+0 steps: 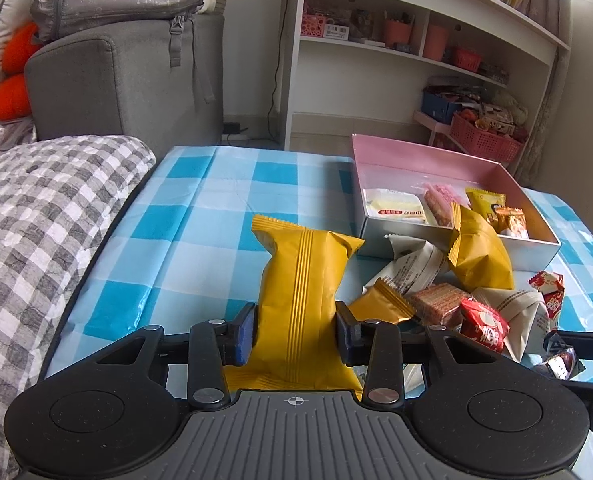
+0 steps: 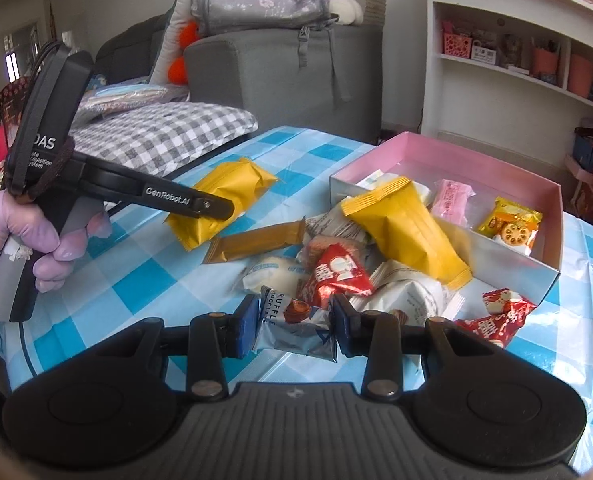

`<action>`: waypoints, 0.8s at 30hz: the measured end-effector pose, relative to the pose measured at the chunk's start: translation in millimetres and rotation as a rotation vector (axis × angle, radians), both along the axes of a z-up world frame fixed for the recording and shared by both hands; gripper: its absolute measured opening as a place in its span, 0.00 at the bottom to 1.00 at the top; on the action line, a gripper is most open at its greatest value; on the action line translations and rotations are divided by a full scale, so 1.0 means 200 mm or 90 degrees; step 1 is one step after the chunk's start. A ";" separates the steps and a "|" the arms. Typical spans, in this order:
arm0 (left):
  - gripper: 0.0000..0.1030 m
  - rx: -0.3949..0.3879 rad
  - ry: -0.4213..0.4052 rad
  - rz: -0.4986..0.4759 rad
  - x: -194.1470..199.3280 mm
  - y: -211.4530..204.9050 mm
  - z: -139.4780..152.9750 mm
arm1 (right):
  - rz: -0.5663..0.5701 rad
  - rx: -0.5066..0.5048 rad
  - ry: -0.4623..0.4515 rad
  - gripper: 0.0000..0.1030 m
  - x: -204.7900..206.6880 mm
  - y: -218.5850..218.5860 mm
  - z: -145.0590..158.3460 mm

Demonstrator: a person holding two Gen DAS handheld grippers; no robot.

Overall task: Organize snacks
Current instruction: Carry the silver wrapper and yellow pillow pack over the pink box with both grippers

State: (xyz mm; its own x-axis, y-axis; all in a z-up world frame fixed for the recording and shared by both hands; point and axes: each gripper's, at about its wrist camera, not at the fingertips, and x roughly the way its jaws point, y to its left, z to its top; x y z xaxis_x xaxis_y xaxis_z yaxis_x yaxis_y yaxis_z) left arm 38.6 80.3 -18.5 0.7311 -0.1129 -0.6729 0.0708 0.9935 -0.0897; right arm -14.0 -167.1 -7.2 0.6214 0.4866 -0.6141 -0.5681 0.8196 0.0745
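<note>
Left tongs (image 1: 295, 330) clamped on the yellow packet (image 1: 300, 300), right tongs (image 2: 292, 330) clamped on the truffle chocolate (image 2: 296, 326), both just above the surface (image 1: 200, 208); I'd carry each level over the pink box (image 1: 428, 152) wall, then release low.

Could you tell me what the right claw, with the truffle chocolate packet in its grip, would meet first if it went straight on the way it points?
Probably the red packet just ahead of the right claw, though depth is hard to judge.
</note>
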 end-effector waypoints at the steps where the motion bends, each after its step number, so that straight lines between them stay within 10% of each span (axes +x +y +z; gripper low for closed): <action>1: 0.36 -0.004 0.000 0.003 0.00 0.00 0.01 | -0.011 0.006 -0.003 0.35 0.02 -0.01 0.01; 24: 0.36 -0.070 -0.008 0.008 0.29 -0.21 0.18 | -0.277 0.162 0.027 0.35 0.47 -0.31 0.06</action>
